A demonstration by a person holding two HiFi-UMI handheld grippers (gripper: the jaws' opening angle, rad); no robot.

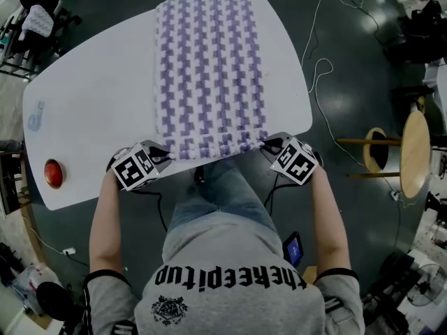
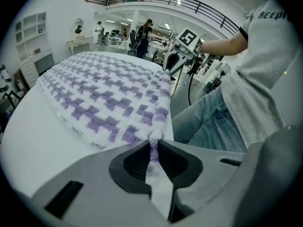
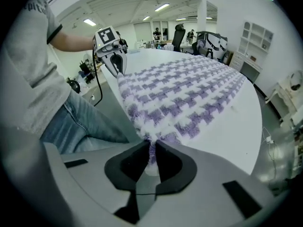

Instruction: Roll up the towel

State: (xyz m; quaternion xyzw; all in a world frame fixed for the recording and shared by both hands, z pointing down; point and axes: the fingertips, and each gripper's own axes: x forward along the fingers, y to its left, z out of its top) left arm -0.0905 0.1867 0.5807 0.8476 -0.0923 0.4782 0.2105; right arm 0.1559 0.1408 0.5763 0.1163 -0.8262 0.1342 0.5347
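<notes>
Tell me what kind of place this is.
Probably an open-plan lab or workshop hall: a railed mezzanine overhead, an office chair in the background, and loose cables on the dark floor around the white table.

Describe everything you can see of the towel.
The towel is a fluffy, knitted-looking cloth in a purple and white check. It lies spread flat and unrolled, lengthwise on the white table, with its near edge at the table's front rim. The left gripper and the right gripper each pinch one near corner.

Spread towel (image 1: 209,75) on table (image 1: 91,96), button (image 1: 54,173) near table's left edge, stool (image 1: 415,152) off right
</notes>
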